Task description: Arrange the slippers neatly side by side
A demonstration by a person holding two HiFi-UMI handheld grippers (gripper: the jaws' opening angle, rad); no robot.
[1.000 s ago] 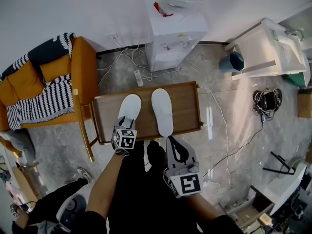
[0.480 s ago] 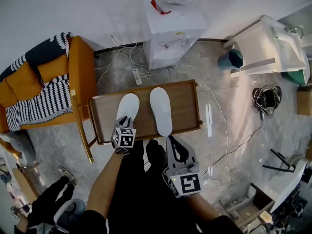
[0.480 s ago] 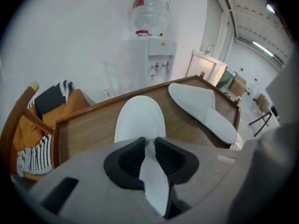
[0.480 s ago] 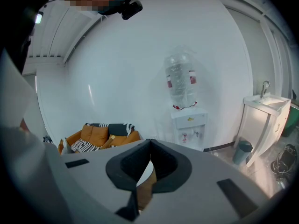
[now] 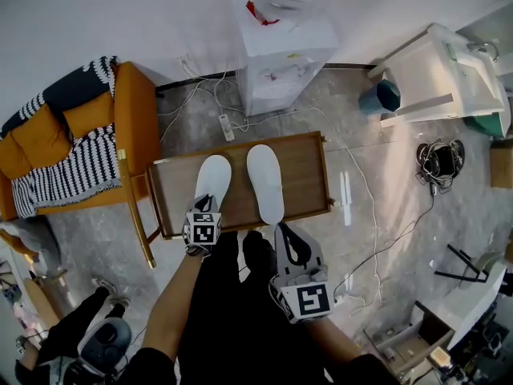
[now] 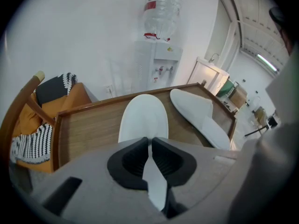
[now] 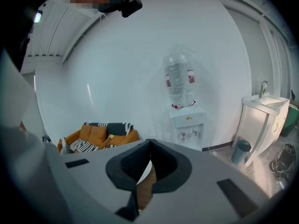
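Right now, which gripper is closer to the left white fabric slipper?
Left. The left gripper, jaws just closed, pinches that slipper; the right gripper hangs just off the wooden table.

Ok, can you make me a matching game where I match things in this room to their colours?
Things:
1. table
2. sofa cushions
3. small bin
4. slippers

Colours:
A. orange
B. white
C. brown wood
D. dark blue-green

Right pairs: 1-C, 2-A, 3-D, 4-B.
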